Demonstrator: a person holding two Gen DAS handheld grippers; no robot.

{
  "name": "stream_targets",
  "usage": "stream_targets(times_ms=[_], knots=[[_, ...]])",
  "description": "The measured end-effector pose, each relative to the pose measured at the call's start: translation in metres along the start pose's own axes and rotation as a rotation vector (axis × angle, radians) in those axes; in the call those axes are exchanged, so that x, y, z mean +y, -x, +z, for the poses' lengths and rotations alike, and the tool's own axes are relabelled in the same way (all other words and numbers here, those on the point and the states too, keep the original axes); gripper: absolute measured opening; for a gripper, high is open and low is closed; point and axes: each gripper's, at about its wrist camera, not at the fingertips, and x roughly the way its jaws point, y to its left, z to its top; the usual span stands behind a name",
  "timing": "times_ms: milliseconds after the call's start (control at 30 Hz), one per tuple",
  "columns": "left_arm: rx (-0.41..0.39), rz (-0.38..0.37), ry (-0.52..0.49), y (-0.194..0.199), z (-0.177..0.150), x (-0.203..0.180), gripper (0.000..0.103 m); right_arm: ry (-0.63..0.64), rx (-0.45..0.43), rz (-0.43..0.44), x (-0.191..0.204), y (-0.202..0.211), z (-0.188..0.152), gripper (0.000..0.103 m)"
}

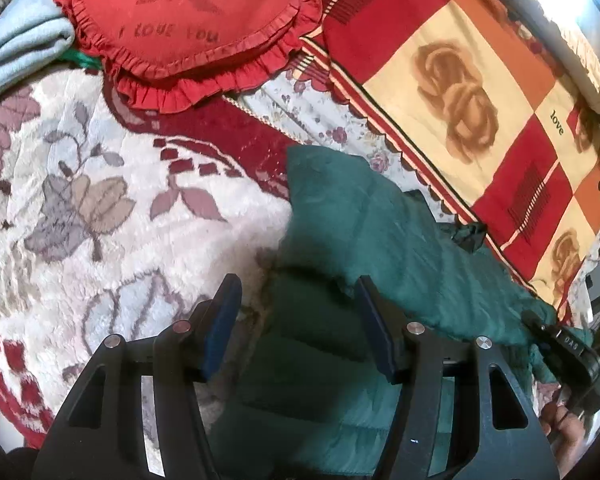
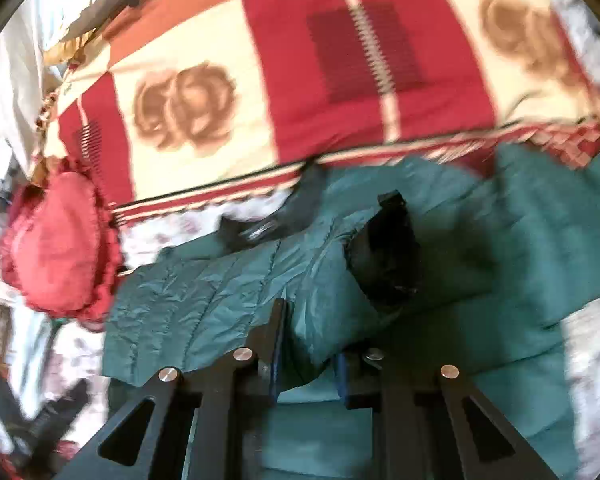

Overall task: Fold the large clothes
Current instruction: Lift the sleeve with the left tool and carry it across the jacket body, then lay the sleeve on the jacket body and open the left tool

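Observation:
A dark green quilted jacket [image 1: 364,224] lies on a floral plush blanket [image 1: 100,208] on a bed. My left gripper [image 1: 298,292] is open, its jaws wide apart over the jacket's edge, holding nothing. In the right wrist view the jacket [image 2: 204,292] lies spread with a black cuff [image 2: 388,264] on a folded-over sleeve. My right gripper [image 2: 310,340] is shut on a fold of the green jacket, with cloth bunched between the blue pads [image 2: 278,356]. The right gripper also shows at the lower right of the left wrist view [image 1: 568,348].
A red ruffled heart pillow [image 1: 188,28] lies at the head of the bed, also seen in the right wrist view [image 2: 60,244]. A red, cream and orange checked quilt [image 1: 480,92] lies beyond the jacket. A light blue cloth [image 1: 16,44] sits at far left.

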Motion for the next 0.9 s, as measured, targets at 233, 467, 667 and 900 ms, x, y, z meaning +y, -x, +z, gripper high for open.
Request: stream_targets(times_ms=[233,467,667,900], knots=[[0.007,0.024,-0.097,-0.013,0.009,-0.034,0.059,-0.035,0.024,0.000,-0.024,0.012,-0.005,0.100],[0.007,0.100,-0.160,-0.038,0.013,-0.052,0.059,0.076,-0.002,0.047,0.005,0.036,-0.007,0.096],[0.014,0.152,-0.203,-0.059,0.013,-0.058,0.059,0.199,0.018,0.003,0.047,0.007,-0.006,0.069],[0.019,0.194,-0.247,-0.079,0.007,-0.056,0.070,0.246,0.108,-0.084,0.052,-0.054,-0.013,0.064]])
